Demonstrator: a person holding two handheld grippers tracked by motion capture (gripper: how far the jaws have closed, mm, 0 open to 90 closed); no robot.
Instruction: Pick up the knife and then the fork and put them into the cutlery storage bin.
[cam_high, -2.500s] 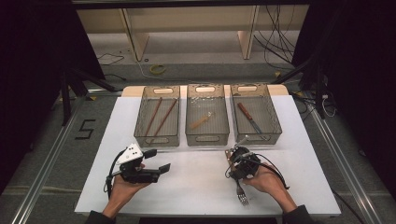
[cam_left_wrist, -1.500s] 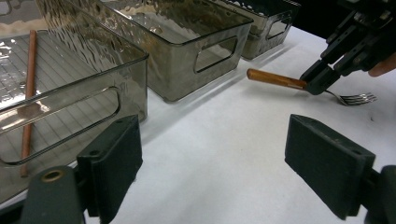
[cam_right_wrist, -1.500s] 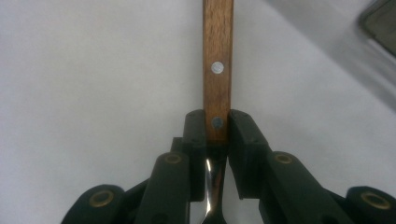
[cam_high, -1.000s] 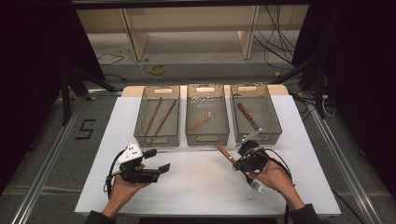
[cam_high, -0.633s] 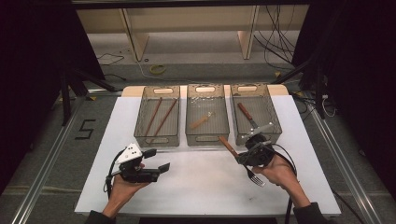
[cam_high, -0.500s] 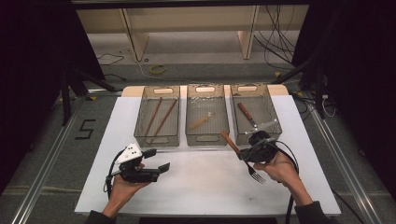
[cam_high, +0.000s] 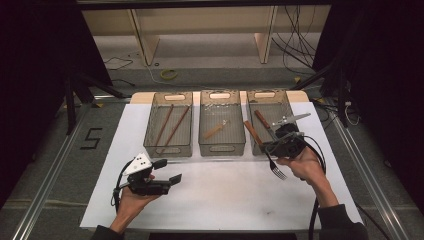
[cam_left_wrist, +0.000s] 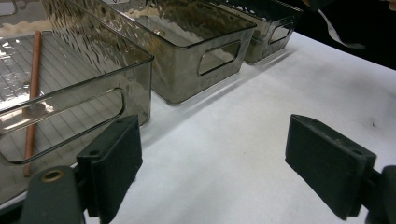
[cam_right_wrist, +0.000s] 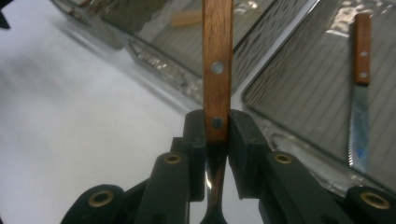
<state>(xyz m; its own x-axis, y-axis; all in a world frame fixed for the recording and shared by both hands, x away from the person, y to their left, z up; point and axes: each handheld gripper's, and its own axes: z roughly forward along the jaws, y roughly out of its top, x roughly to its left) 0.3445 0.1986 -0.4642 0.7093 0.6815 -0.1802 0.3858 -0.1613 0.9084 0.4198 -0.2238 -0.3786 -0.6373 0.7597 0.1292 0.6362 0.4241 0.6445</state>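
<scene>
The right gripper (cam_right_wrist: 217, 140) pinches a fork (cam_high: 262, 145) (wooden handle), not yet in a bin (cam_high: 222, 146). The left gripper (cam_left_wrist: 231, 158) rests wide open, empty.

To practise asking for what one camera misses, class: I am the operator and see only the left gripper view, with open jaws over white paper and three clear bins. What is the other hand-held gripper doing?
Observer: The right hand-held gripper is shut on the wooden handle of a fork.
Operator: Where is it on the table?
Observer: In the high view it hangs above the near end of the right bin, with the fork's handle slanting toward the middle bin and its tines toward the person.
Operator: Is anything already in that right bin?
Observer: Yes, a knife with a wooden handle and a toothed blade lies flat in it.
</scene>
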